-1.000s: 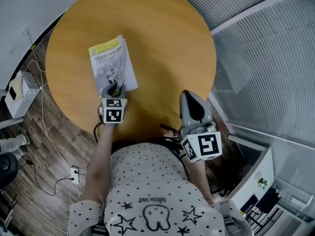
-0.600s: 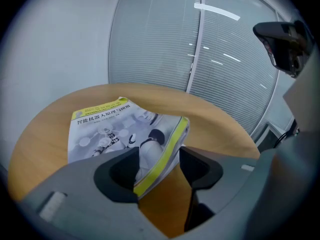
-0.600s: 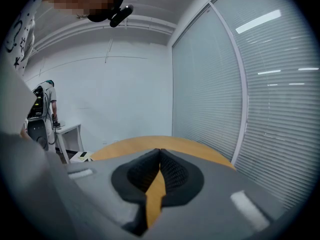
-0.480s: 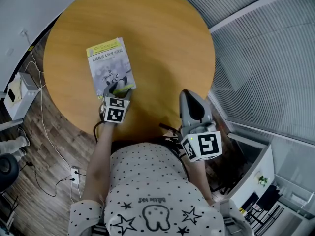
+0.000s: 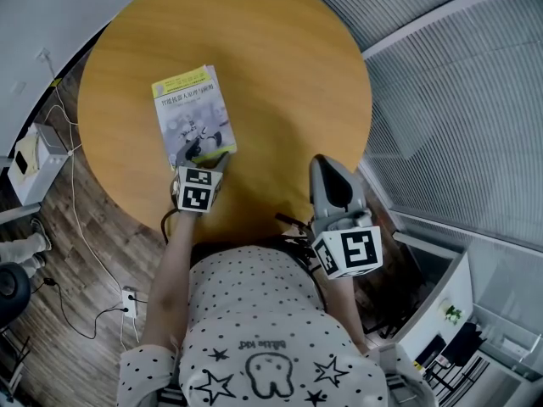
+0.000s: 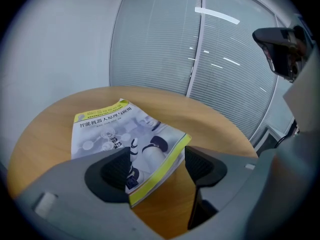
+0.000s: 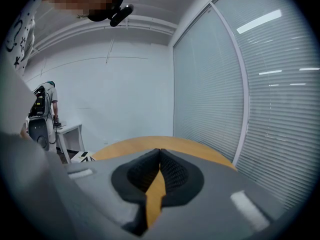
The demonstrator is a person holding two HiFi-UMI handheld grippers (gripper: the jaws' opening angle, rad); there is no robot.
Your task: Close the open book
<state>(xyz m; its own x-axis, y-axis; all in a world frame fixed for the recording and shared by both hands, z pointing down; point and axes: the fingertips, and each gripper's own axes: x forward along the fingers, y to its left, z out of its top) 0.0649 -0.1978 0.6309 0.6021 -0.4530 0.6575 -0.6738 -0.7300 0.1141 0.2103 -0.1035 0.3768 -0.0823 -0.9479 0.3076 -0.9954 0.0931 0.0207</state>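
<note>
The book [image 5: 191,113] lies closed on the round wooden table [image 5: 271,75], front cover up, with a yellow-green band at its top and along its spine. My left gripper [image 5: 208,153] sits at the book's near corner and its jaws are opening. In the left gripper view that corner of the book [image 6: 120,134] lies between the wide-apart pads of the left gripper [image 6: 157,166], which do not press on it. My right gripper [image 5: 331,172] hovers over the table's near edge, well right of the book. The right gripper [image 7: 160,159] is shut on nothing.
Window blinds [image 5: 458,117] run along the right side of the table. Cables and a power strip [image 5: 127,299] lie on the wood floor at the left, near a white box [image 5: 34,147]. A white cabinet [image 5: 441,312] stands at the lower right. A person [image 7: 47,104] stands far off.
The left gripper's jaws have spread from a narrow hold on the book's corner to wide apart, letting it go. The cover has settled flat. The right gripper has not moved.
</note>
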